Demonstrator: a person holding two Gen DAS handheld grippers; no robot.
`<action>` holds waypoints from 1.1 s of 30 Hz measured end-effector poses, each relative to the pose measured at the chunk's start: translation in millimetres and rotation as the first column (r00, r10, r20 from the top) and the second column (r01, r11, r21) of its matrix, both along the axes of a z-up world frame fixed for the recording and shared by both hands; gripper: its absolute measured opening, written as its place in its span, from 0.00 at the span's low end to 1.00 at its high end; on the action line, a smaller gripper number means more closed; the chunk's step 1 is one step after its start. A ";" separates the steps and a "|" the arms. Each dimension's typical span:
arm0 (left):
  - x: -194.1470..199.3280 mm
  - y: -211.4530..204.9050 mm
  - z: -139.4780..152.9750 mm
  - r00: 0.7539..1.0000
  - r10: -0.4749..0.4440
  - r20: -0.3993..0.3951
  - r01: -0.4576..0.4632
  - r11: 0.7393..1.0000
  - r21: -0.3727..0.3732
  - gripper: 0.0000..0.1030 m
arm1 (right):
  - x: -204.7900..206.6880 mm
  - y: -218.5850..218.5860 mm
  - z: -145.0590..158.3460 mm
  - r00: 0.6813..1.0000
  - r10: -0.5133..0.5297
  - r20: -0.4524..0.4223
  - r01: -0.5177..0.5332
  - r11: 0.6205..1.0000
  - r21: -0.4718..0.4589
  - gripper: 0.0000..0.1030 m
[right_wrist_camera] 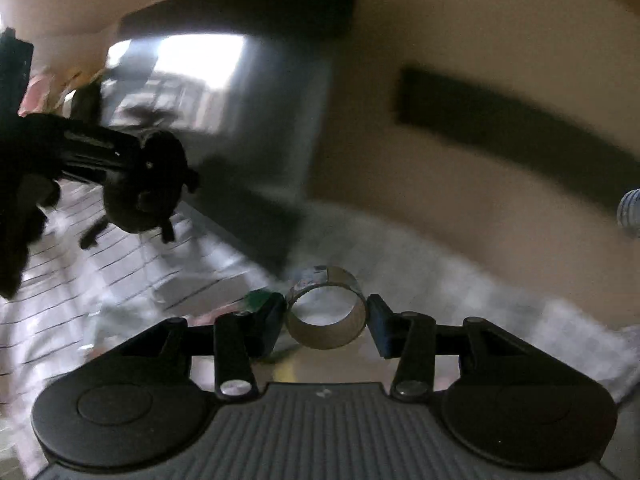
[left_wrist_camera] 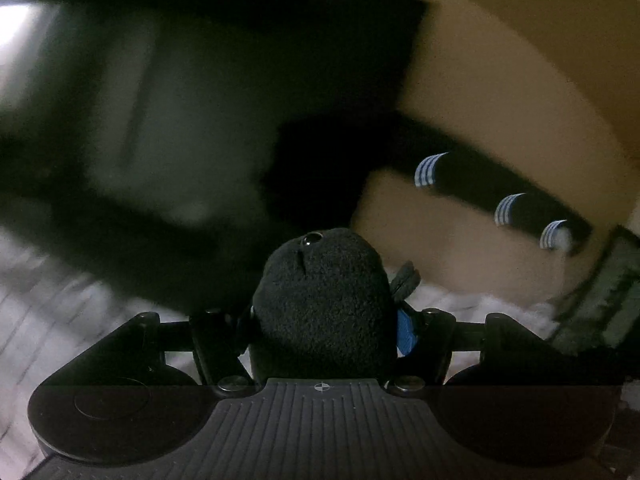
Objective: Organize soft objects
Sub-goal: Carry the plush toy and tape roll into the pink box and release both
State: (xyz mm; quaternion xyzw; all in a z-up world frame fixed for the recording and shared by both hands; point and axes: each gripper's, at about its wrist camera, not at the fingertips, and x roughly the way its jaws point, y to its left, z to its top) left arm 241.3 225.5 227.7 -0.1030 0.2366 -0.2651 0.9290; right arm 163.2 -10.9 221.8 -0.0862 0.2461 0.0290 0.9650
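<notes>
In the left wrist view a black plush toy (left_wrist_camera: 320, 292) with a shiny bead eye fills the gap between the fingers. My left gripper (left_wrist_camera: 326, 320) is shut on it, and a blue pad (left_wrist_camera: 406, 334) shows at the toy's right side. In the right wrist view my right gripper (right_wrist_camera: 326, 316) is shut on a tape roll (right_wrist_camera: 326, 338), a cardboard ring with shiny tape, with a pad pressing on each side. Both views are blurred by motion.
A white cloth with thin dark lines (right_wrist_camera: 80, 280) lies below. Behind stands a tan wall (left_wrist_camera: 520, 80) with a dark opening (right_wrist_camera: 260, 140). A black bar with blue-and-white striped bands (left_wrist_camera: 508, 208) crosses at the right. The other hand-held device's black body (right_wrist_camera: 140, 184) hangs at the left.
</notes>
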 end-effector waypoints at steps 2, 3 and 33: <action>-2.8 -35.0 18.7 0.998 -0.063 0.023 0.063 0.998 -0.007 0.69 | -14.1 -34.0 9.0 0.997 -0.075 0.029 0.075 0.997 -0.008 0.44; -5.0 -54.3 25.8 0.995 -0.095 0.028 0.096 0.995 -0.012 0.69 | -20.8 -50.5 11.6 0.993 -0.111 0.040 0.111 0.994 -0.008 0.44; -27.6 -370.6 -178.8 0.796 -0.316 -0.516 0.498 0.827 0.262 0.70 | -140.7 -174.8 -111.7 0.928 -0.326 -0.182 0.345 0.935 0.084 0.44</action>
